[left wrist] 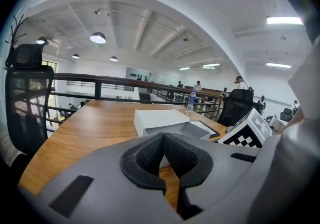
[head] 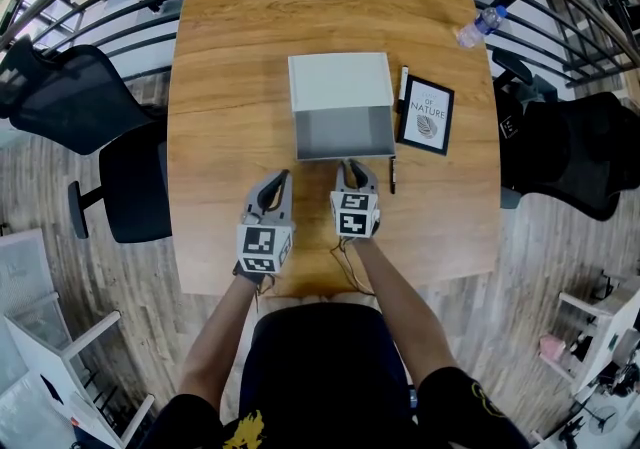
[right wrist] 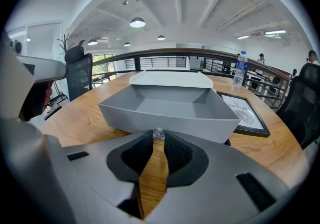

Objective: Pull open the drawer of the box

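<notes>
My right claw [right wrist: 158, 139] clamped on small clear knob [right wrist: 158, 133], 6 o'clock of drawer [right wrist: 170, 117] | I judge drawer light, stiff; knob slippery, only sensible hold | left claw [left wrist: 161, 139] together, empty

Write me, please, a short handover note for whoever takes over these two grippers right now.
The left gripper is shut and empty, to the left of the drawer.
The right gripper is shut on the small clear knob of the drawer front.
The drawer stands pulled well out of the white box, nothing in it.
Left: probably only to release the knob.
</notes>
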### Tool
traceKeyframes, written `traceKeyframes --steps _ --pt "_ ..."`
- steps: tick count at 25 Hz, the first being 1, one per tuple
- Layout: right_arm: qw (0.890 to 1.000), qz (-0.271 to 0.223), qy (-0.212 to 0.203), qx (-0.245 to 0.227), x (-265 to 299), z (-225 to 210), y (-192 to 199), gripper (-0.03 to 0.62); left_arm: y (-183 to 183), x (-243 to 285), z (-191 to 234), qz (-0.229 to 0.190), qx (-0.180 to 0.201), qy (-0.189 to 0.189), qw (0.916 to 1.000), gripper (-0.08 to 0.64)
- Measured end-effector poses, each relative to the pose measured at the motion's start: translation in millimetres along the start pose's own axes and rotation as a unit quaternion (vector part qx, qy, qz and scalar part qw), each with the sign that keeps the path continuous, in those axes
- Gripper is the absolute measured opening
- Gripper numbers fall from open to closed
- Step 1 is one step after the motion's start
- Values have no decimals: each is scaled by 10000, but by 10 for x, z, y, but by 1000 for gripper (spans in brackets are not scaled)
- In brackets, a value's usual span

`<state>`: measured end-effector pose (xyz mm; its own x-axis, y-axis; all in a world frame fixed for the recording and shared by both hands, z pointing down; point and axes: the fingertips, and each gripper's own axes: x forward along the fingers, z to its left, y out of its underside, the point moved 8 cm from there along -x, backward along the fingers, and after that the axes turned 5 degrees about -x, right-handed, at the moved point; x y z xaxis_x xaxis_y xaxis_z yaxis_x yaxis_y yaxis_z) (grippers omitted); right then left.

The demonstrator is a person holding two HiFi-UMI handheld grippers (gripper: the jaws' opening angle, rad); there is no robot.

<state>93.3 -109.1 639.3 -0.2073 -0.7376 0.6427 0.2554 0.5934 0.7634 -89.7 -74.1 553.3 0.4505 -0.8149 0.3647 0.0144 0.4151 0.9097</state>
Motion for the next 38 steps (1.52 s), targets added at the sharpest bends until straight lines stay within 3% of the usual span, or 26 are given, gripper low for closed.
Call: traceKeyframes --steps 14,38 --pt "9990 -73 -182 -408 3 -150 79 66 -7 -69 4 -5 0 -120 9999 17" --pt "10000 35 -62 -53 9 -58 187 67 47 -170 -140 51 -1 -203 9998 17"
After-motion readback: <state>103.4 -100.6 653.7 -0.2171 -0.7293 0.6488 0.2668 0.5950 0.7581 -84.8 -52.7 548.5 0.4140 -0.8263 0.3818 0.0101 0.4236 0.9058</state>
